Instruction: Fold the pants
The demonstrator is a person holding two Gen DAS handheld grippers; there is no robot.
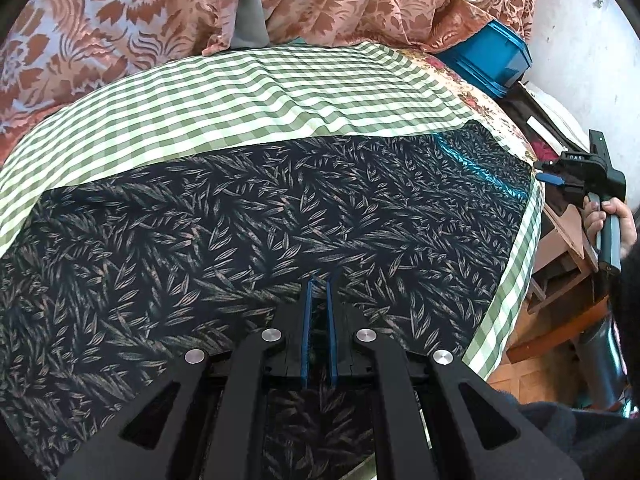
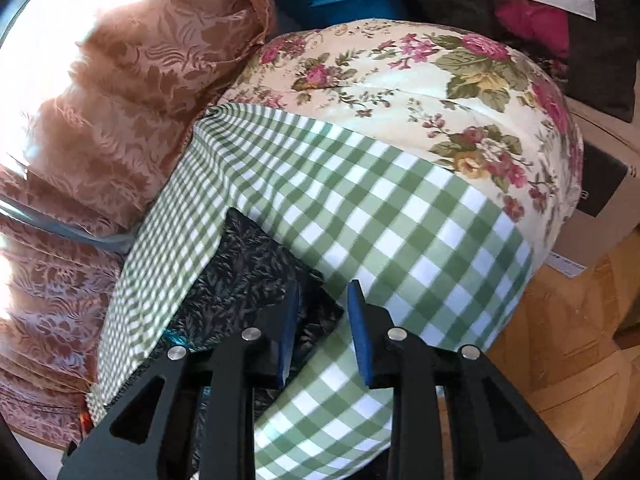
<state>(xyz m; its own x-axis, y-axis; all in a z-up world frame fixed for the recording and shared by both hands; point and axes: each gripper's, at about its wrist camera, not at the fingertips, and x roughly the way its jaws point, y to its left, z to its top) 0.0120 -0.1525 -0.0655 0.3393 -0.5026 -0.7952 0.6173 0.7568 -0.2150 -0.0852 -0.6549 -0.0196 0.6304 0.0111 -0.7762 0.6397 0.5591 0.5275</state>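
Dark pants with a pale leaf print lie spread flat on a green-checked cloth. My left gripper points down onto their near part, its blue pads almost together, shut on a thin pinch of the fabric. In the right wrist view only a corner of the pants shows, to the left of my right gripper. That gripper is open over the checked cloth with nothing between its pads. In the left wrist view the right gripper hangs just off the pants' far right end, held by a hand.
A floral cloth covers the table's far end. Patterned pink curtains hang behind and to the left. A blue crate and dark bags stand past the table. Wooden floor and a cardboard box lie to the right.
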